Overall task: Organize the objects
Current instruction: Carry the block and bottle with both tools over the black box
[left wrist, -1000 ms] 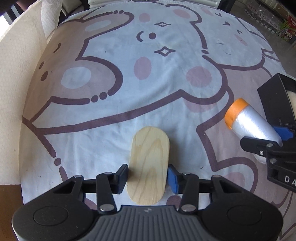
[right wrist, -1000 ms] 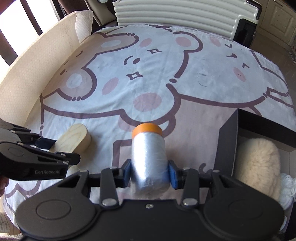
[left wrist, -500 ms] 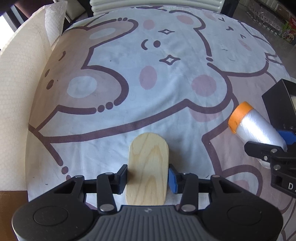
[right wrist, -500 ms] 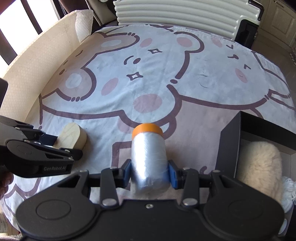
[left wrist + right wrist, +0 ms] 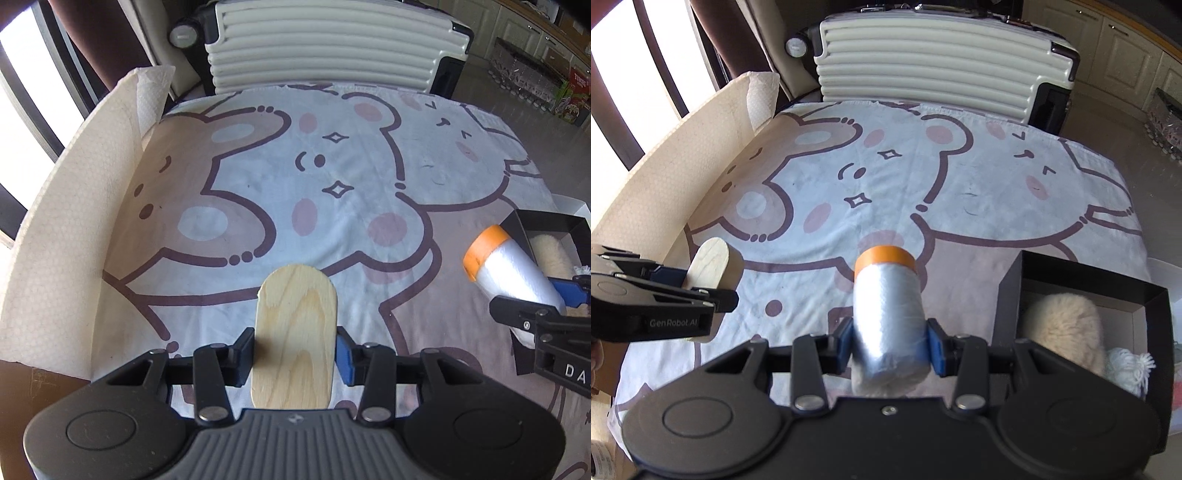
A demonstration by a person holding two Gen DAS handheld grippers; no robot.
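Between my left gripper (image 5: 295,341) pads sits the stiff, light oval wooden block (image 5: 295,332), pinched at its flat sides, while my right gripper (image 5: 888,341) squeezes the slippery plastic-wrapped white roll with orange cap (image 5: 886,314).

Light: bright daylight from the window (image 5: 26,122) at upper left, blown out to white.
Cloth: the cloth (image 5: 369,177) is evenly lit, colours slightly washed.
Shadows: soft, short ones under the wooden block (image 5: 295,332) and the spool (image 5: 886,314).
Dim: the black box (image 5: 1082,291) interior.
Distortion: strong fisheye bending; the suitcase (image 5: 942,59) curves at the top.
Blur: slight softness at the frame edges.
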